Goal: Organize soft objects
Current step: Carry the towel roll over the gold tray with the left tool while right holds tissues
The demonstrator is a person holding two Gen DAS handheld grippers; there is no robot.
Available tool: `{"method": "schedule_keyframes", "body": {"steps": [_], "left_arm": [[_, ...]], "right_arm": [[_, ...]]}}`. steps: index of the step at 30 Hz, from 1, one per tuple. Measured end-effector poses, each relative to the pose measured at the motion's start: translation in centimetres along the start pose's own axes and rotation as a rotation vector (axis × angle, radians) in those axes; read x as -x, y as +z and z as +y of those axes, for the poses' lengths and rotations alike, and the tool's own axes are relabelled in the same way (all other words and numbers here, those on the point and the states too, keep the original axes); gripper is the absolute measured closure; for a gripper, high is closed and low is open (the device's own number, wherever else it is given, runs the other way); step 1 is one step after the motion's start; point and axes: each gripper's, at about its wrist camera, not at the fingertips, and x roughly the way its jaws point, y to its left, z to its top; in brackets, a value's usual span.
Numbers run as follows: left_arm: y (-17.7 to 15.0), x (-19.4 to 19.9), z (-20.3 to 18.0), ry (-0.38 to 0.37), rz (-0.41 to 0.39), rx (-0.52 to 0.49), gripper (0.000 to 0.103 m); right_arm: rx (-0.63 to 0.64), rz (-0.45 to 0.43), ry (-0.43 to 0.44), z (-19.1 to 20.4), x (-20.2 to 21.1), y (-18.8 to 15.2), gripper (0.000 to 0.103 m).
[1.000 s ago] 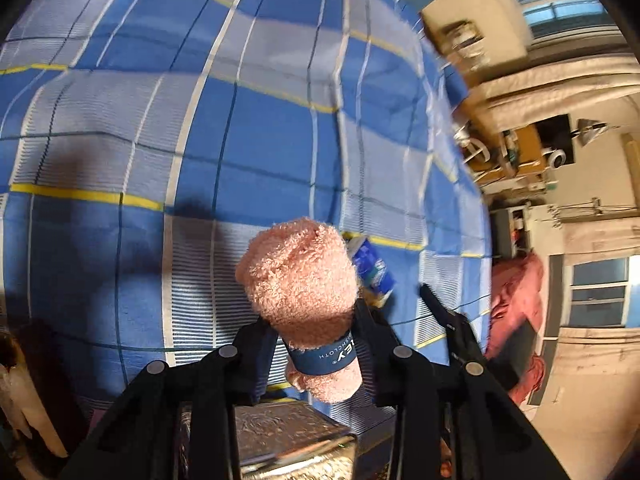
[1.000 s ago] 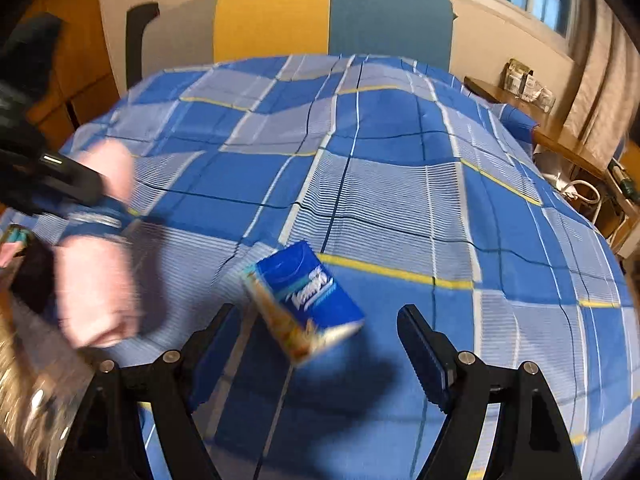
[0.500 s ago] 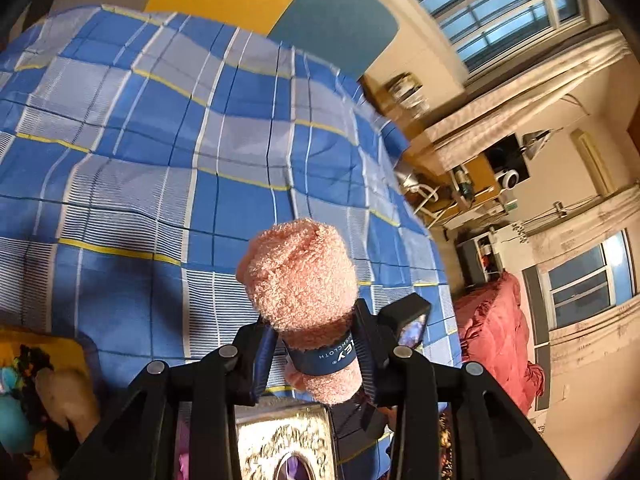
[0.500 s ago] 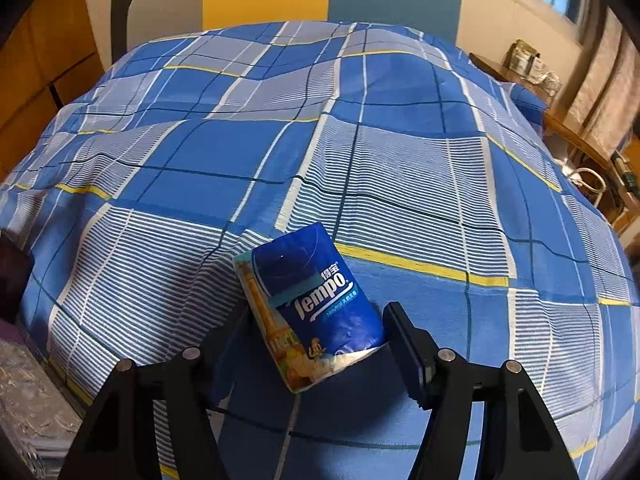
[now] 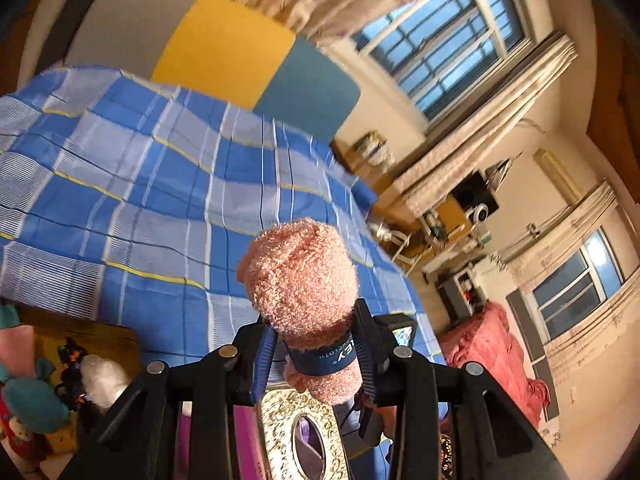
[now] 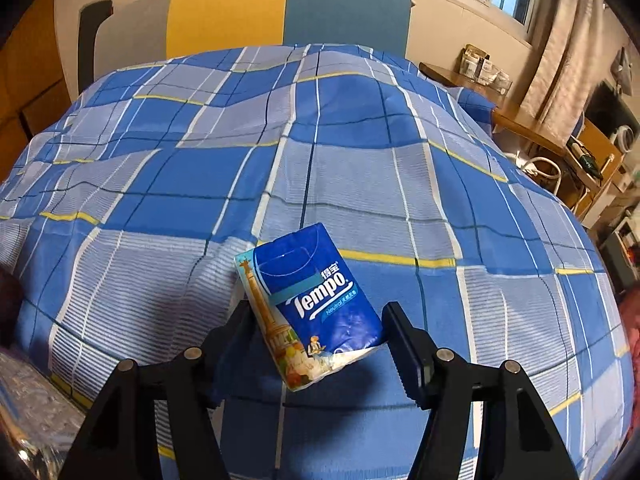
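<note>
Two hand-held grippers show, one per view. At lower centre of the left wrist view, the left hand-held gripper (image 5: 316, 354) is clamped on a rolled pink towel (image 5: 302, 280) at its dark blue band, the roll standing up from the jaws. Below it lies a gilt box (image 5: 304, 436); at lower left a wooden bin (image 5: 86, 330) holds soft toys (image 5: 28, 398). The bed (image 5: 132, 184) fills the left half, its right edge falling off toward a red cloth (image 5: 496, 356) and cluttered furniture.

The right wrist view looks down on the bed (image 6: 200, 160), bare plaid nearly across the frame, headboard at top, desk beyond the right edge. At lower centre the right hand-held gripper (image 6: 316, 334) has just been closing around a blue tissue pack (image 6: 312, 300) lying tilted on the bed; both pads meet its sides. Only the left view shows the towel, box and bin; only the right shows the pack
</note>
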Motion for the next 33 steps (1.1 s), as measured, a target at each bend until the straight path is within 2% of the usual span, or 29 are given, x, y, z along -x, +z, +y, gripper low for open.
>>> {"method": "schedule_keyframes", "body": {"steps": [3,9,12,15,22,26,29,33], "left_arm": [[-1.5,3.3,1.2,-0.002,-0.079,-0.007,0.067],[-4.4,7.4,5.2,-0.004,-0.162,0.061,0.067],[-5.7,9.0,7.6,-0.005,-0.183,0.12,0.067],[-6.7,9.9,9.7,0.03,-0.173,0.157,0.067],[-9.9,10.9,12.9,0.089,-0.113,0.199,0.067],[-11.6,10.0,13.8,0.129,-0.029,0.191,0.067],[-13.1,8.2,14.3,0.164,0.081,0.169,0.067],[-14.9,5.7,14.6,0.215,0.185,0.12,0.066]], "right_arm": [[-0.01,0.01,-0.006,0.0,-0.1,-0.6,0.037],[-0.036,0.008,-0.012,0.0,0.6,-1.2,0.037],[-0.043,0.01,-0.019,-0.1,1.0,-1.5,0.037],[-0.039,0.014,-0.025,0.0,1.4,-1.8,0.037],[-0.048,0.025,-0.035,-0.3,1.5,-2.1,0.037],[-0.047,0.026,-0.046,-0.3,1.8,-2.0,0.037],[-0.038,0.016,-0.054,-0.3,2.3,-1.9,0.037],[-0.042,0.005,-0.066,-0.8,3.1,-1.5,0.037]]}}
